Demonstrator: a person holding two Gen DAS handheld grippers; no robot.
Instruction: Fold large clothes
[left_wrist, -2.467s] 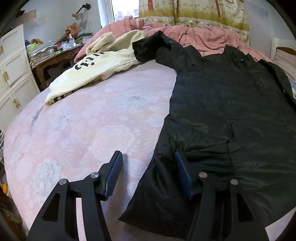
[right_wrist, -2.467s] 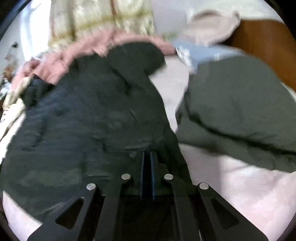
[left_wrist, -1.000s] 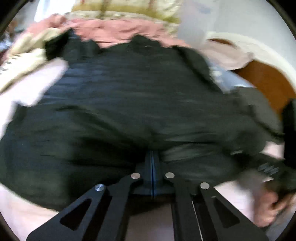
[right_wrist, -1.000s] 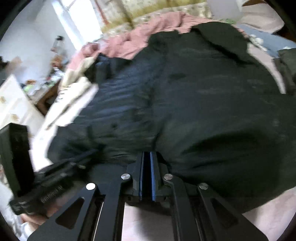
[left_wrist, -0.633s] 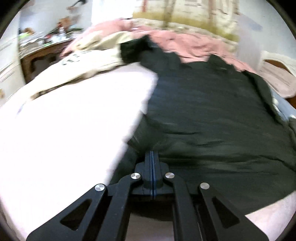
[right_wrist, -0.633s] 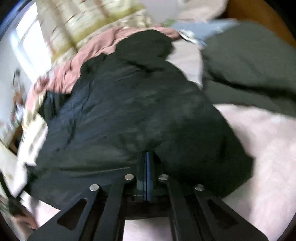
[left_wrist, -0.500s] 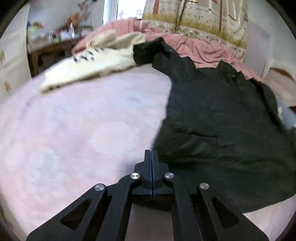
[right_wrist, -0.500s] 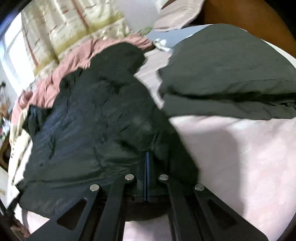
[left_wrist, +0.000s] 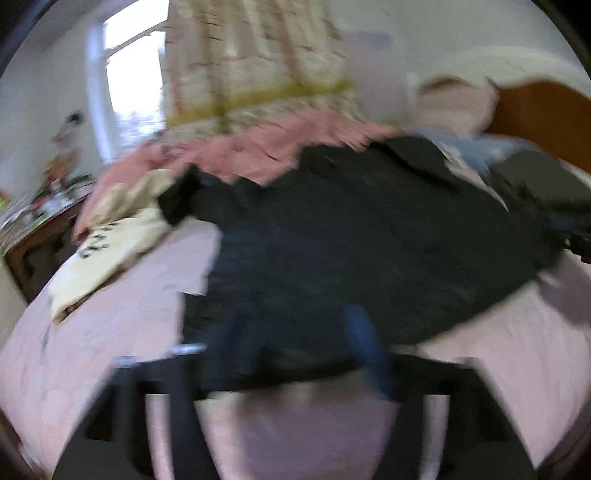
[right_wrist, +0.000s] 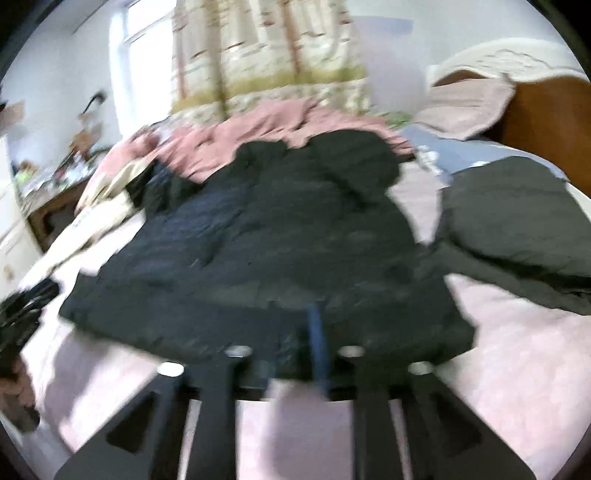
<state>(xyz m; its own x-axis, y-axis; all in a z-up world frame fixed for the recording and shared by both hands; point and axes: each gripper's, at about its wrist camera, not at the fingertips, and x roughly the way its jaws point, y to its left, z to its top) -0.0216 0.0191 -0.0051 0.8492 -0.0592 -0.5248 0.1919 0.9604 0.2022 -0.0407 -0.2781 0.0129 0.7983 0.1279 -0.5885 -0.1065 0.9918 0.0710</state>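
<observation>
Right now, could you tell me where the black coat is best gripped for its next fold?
Probably the near hem corners of the black coat, approached from the bed's foot: that edge lies flat and free on the pink sheet, unlike the bunched far end.

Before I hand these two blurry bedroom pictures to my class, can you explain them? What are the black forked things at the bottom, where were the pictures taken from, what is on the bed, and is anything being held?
There is no robot here. A person holds a hand tool with a two-finger claw in each hand, and a wide-angle camera on each tool looks forward along its fingers. One picture comes from the left claw, the other from the right claw.

On the pink bedsheet lies a large black coat, the garment being folded. Beside it is a cream top with dark lettering, behind it a rumpled pink quilt, and to the right a dark grey garment.

Both claws have just been opening. Their fingers stand apart at the coat's near edge, so as far as the blur shows, nothing is held.
</observation>
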